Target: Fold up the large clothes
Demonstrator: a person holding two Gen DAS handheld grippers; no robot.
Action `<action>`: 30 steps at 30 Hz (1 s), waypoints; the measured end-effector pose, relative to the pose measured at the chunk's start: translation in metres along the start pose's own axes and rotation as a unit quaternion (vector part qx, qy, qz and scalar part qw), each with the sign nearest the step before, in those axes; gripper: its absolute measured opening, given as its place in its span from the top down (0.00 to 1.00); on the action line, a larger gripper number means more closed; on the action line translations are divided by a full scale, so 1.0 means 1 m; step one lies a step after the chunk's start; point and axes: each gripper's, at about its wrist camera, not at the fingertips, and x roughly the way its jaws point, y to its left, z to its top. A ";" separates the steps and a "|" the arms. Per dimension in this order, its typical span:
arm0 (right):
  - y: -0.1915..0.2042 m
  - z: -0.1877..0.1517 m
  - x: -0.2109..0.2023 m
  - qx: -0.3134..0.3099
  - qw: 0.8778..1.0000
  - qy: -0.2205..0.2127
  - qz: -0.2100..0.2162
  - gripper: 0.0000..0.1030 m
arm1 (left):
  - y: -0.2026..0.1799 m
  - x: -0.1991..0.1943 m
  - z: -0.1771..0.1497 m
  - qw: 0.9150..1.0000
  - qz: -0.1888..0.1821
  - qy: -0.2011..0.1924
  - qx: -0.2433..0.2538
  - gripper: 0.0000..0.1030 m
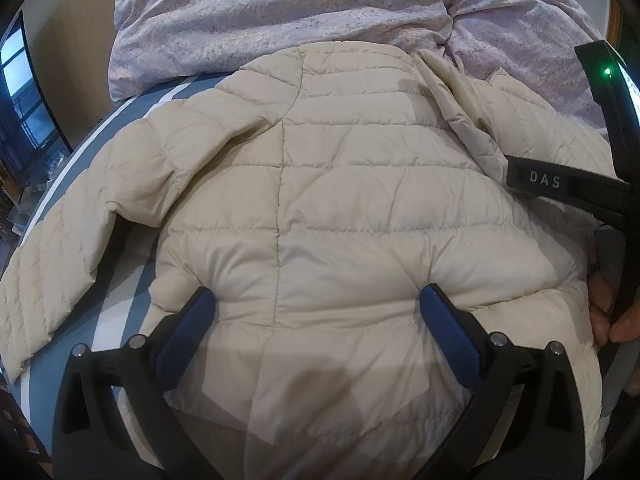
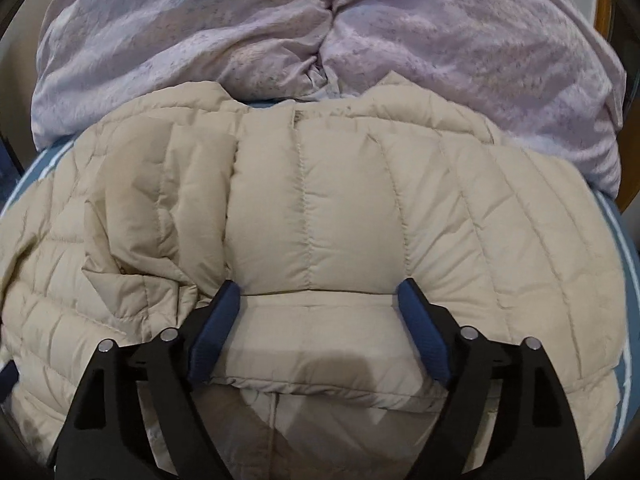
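Bed: both tools wide open over jacket.

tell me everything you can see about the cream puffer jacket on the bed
The cream puffer jacket is quilted in stitched panels of smooth, slightly shiny fabric. It lies spread on the blue striped bedsheet, with one sleeve stretched out to the side. Its far edge reaches the lilac duvet bunched behind it. The left hand-held gripper and right hand-held gripper both stand open, fingers pressing into its padding. In the right wrist view a folded edge lies between the fingers.
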 end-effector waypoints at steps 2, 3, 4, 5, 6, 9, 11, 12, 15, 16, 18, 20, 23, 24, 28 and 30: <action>0.001 0.000 0.000 -0.001 1.000 0.000 -0.001 0.18 | 0.000 -0.002 -0.001 1.000 0.002 0.000 0.003 0.02; 0.000 0.001 0.001 -0.001 1.000 0.000 -0.002 0.17 | 0.001 -0.005 -0.003 1.000 0.001 0.000 0.004 0.02; 0.000 0.001 0.000 -0.001 1.000 0.000 0.000 0.17 | 0.005 -0.009 -0.006 1.000 -0.002 -0.001 0.005 0.02; 0.000 0.001 0.001 0.000 1.000 0.000 0.002 0.17 | 0.009 -0.013 -0.008 1.000 -0.005 -0.002 0.002 0.02; -0.001 0.001 0.001 0.001 1.000 0.000 0.003 0.16 | 0.016 -0.019 -0.012 1.000 -0.009 -0.005 -0.003 0.02; 0.000 0.000 -0.001 0.003 1.000 0.000 0.007 0.16 | 0.045 -0.039 -0.022 1.000 -0.006 -0.015 -0.015 0.02; -0.001 0.000 -0.001 0.004 1.000 0.000 0.009 0.15 | 0.071 -0.053 -0.028 0.999 0.004 -0.026 -0.024 0.02; -0.001 0.000 -0.001 0.005 1.000 0.000 0.012 0.15 | 0.089 -0.060 -0.031 0.999 0.009 -0.033 -0.032 0.02; -0.003 0.000 -0.002 0.009 1.000 -0.001 0.019 0.14 | 0.136 -0.075 -0.040 0.996 0.050 -0.035 -0.063 0.02; -0.004 0.000 -0.002 0.010 1.000 -0.001 0.021 0.14 | 0.160 -0.081 -0.043 0.993 0.078 -0.031 -0.082 0.02; -0.005 0.000 -0.002 0.011 1.000 -0.002 0.024 0.13 | 0.194 -0.086 -0.049 0.987 0.108 -0.024 -0.112 0.02; -0.006 0.000 -0.002 0.013 0.999 -0.002 0.029 0.12 | 0.223 -0.089 -0.054 0.981 0.130 -0.020 -0.141 0.02; -0.006 0.000 -0.002 0.012 0.999 -0.001 0.038 0.08 | 0.261 -0.089 -0.060 0.972 0.142 -0.010 -0.189 0.02; -0.006 0.000 -0.002 0.012 0.999 -0.001 0.040 0.08 | 0.273 -0.087 -0.063 0.968 0.136 -0.004 -0.210 0.04; -0.008 0.001 -0.003 0.015 0.999 -0.002 0.049 0.06 | 0.309 -0.078 -0.073 0.952 0.105 0.015 -0.288 0.20; -0.008 0.000 -0.003 0.016 0.999 -0.002 0.051 0.05 | 0.317 -0.073 -0.078 0.945 0.096 0.020 -0.312 0.25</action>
